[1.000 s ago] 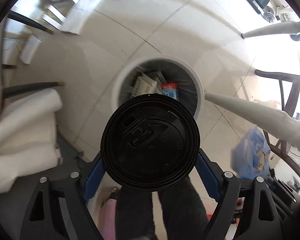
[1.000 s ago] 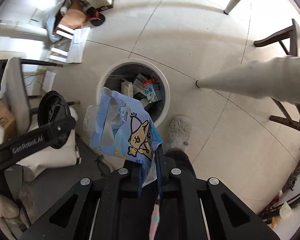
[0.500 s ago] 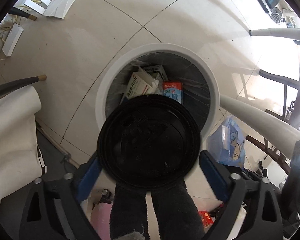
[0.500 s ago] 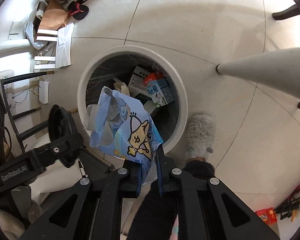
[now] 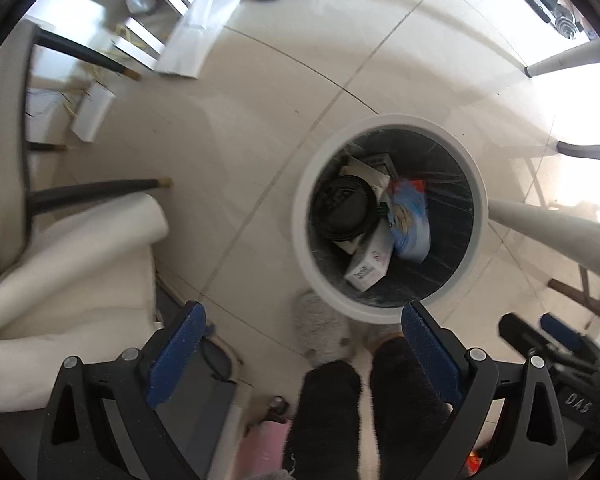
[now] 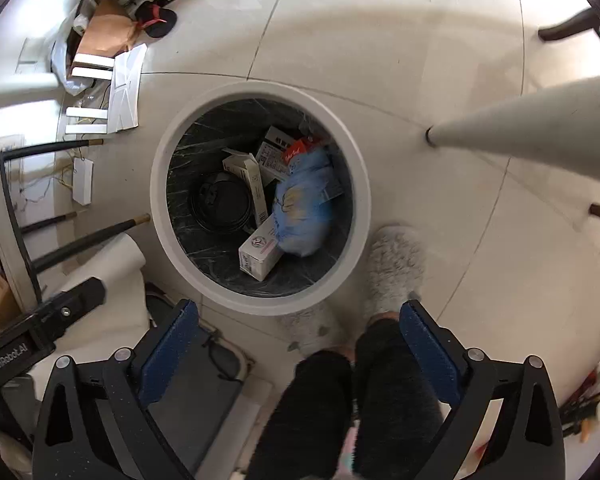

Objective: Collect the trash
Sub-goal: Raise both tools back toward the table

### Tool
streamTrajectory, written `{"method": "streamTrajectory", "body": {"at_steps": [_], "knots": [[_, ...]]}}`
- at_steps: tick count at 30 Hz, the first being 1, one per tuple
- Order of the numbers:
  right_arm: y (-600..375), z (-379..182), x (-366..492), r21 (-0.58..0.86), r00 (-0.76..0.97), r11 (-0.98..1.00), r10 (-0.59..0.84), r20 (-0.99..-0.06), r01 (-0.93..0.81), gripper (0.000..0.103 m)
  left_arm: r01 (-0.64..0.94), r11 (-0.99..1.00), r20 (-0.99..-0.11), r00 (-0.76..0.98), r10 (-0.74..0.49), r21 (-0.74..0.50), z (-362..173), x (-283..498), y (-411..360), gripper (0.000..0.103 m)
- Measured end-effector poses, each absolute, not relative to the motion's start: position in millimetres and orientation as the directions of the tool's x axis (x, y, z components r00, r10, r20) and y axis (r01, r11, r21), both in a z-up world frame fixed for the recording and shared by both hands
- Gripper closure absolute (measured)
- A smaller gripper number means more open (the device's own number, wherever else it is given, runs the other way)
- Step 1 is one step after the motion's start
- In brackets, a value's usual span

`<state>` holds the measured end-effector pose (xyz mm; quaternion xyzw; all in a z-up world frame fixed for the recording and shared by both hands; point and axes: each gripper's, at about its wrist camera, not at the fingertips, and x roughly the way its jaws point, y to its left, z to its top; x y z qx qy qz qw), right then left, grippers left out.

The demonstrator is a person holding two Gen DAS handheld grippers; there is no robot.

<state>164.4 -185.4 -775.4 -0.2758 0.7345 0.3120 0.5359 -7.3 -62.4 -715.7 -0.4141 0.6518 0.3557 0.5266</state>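
Both the left gripper and right gripper stand wide apart and hold nothing above the bin, where the black lid and blue bag lie, their print too blurred to read.

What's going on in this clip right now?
A person stands over a white bin with a gripper in each hand. Both the left gripper and right gripper are open and empty. A black cup lid and blue wrapper lie in the bin among cartons.

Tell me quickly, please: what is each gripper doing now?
Left gripper: jaws open, holding nothing.
Right gripper: jaws open, holding nothing.
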Motion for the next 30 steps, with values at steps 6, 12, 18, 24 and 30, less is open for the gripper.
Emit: {"method": "streamTrajectory", "body": {"at_steps": [6, 12, 18, 24, 30], "knots": [[-188, -728, 154, 0.108, -0.187, 0.598, -0.072, -0.98, -0.794, 0.0, -0.918, 0.396, -0.984, -0.091, -0.15, 0.024, -668, -17, -78, 0.003], [-199, -660, 148, 0.079, -0.132, 0.571, -0.052, -0.99, -0.817, 0.0, -0.914, 0.405, -0.987, -0.092, -0.131, 0.031, -606, -23, -98, 0.003], [-216, -577, 144, 0.082, -0.11, 0.572, -0.015, -0.994, -0.817, 0.0, -0.904, 0.425, -0.991, -0.098, -0.087, 0.052, -538, -27, -116, 0.003], [-230, -485, 135, 0.09, -0.09, 0.563, 0.028, -0.996, -0.821, 0.0, -0.895, 0.445, -0.997, -0.057, -0.057, 0.026, -472, -33, -130, 0.003], [-244, -399, 128, 0.096, -0.061, 0.554, 0.082, -0.995, -0.827, 0.0, -0.889, 0.458, -1.0, -0.005, -0.001, 0.004, -407, -39, -142, 0.003]]}}
